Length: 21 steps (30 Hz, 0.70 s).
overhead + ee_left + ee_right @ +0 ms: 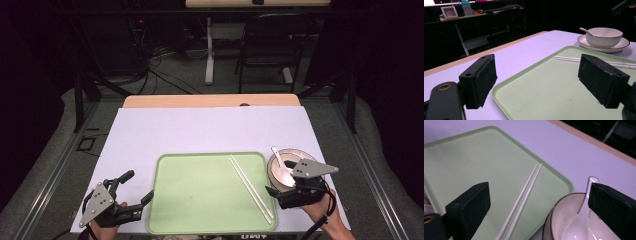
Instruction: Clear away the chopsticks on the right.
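Note:
A pale green tray [200, 200] lies at the table's near edge, with a pair of white chopsticks [250, 187] slanting across its right part. To its right a white bowl [274, 170] holding a white spoon [281, 162] stands on a plate [300, 152]. My right gripper [280, 182] hovers over the bowl's near side, open and holding nothing; its view looks down on the chopsticks [524, 192], the bowl [559, 220] and the spoon [584, 205]. My left gripper [138, 186] rests open at the tray's left edge [499, 92], with nothing between its pads.
A lilac-white sheet [200, 130] covers the table, with a wooden strip [210, 101] showing along the far edge. Beyond it stand a dark chair [270, 45] and a table leg [209, 55], with cables on the floor.

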Tool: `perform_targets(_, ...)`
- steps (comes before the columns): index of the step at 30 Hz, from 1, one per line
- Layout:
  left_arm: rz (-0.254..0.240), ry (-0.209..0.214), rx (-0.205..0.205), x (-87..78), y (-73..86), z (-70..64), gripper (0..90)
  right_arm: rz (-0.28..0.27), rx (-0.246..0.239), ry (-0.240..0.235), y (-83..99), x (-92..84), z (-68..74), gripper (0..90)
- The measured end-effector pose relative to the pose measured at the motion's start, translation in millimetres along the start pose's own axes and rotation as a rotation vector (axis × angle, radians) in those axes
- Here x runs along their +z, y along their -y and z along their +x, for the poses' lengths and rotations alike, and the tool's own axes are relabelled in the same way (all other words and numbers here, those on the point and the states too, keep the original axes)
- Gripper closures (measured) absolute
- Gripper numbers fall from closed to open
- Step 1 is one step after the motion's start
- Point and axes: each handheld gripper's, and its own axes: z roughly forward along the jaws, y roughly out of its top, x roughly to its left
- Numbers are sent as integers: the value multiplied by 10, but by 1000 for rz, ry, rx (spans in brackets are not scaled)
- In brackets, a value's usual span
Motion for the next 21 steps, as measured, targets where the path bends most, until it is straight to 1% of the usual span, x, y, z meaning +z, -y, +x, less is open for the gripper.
perform_targets(1, -1, -2, -2, 1, 1, 0, 152, -29, 3, 7, 57, -56, -19, 31)
perform_targets(3, -1, -1, -2, 1, 1, 0, 152, -39, 2, 14, 85, -83, -26, 28)
perform_targets(4, 0, -2, -4, 3, 2, 0, 153, -58, 0, 16, 114, -111, -27, 27)
perform_targets(5, 2, -1, -1, 2, 2, 2, 153, -55, -8, 25, 136, -138, -28, 21)
perform_targets(6, 1, -1, -2, 3, 2, 2, 152, -63, -14, 34, 162, -163, -29, 19)
perform_targets(7, -1, -2, -4, 3, 2, 1, 152, -71, -13, 47, 216, -224, -35, 14)
perform_targets(8, -1, -2, -4, 3, 2, 1, 153, -71, -13, 47, 216, -224, -35, 14)
perform_targets(9, 0, -2, -2, 2, 2, 2, 152, -99, -7, 57, 285, -282, -43, 12)
perform_targets(10, 0, -3, -4, 3, 3, 1, 152, -102, -8, 70, 318, -306, -47, 7)
perform_targets(12, 2, -3, -4, 3, 2, 0, 152, -106, -4, 68, 352, -326, -48, 5)
perform_targets(13, 3, -3, -3, 3, 2, 0, 153, -111, -6, 91, 420, -351, -39, 2)
perform_targets(14, 3, -3, -3, 3, 2, 0, 153, -104, -10, 88, 450, -373, -41, 2)
perform_targets(15, 3, -3, -2, 4, 1, 1, 153, -107, -8, 99, 484, -396, -41, 3)
perform_targets(17, 2, -4, -3, 5, 1, 1, 153, -116, 12, 103, 554, -425, -48, 2)
perform_targets(18, 5, -3, -1, 6, 0, 1, 153, -116, 12, 103, 554, -425, -48, 2)
perform_targets(19, 5, -1, 0, 9, -2, -4, 152, -118, 19, 107, 602, -449, -52, 2)
perform_targets(21, 9, 0, 1, 8, -1, -3, 152, -132, 24, 107, 602, -463, -51, 2)
